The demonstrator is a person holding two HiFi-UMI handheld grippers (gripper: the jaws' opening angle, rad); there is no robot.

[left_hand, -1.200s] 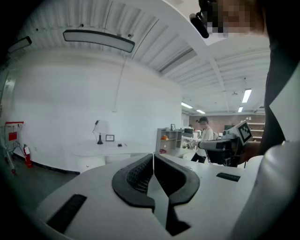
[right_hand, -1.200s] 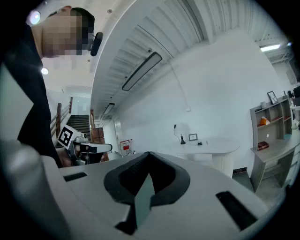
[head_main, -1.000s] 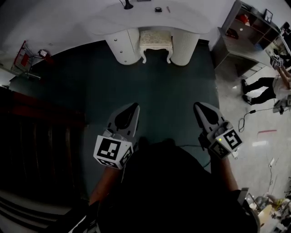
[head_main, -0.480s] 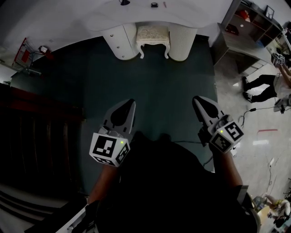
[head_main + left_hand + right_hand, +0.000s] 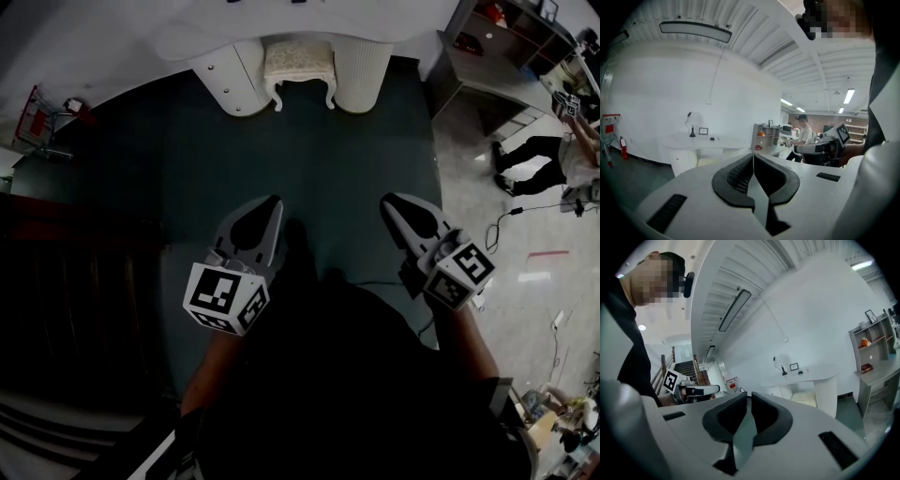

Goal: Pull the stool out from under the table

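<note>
Stool (image 5: 298, 64) tucked under table (image 5: 225, 80) at 12 o'clock, well apart from you. Left claw (image 5: 270, 202) and right claw (image 5: 388, 201) both clenched, empty. Walk up first; open before the seat edge.

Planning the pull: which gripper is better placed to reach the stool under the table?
Left, slightly. Both are shut, empty and far from the stool; the left gripper lines up closer with it, while the right gripper sits further to the side.

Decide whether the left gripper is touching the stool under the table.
Apart. The head view shows a wide stretch of dark floor between the left gripper and the stool.
</note>
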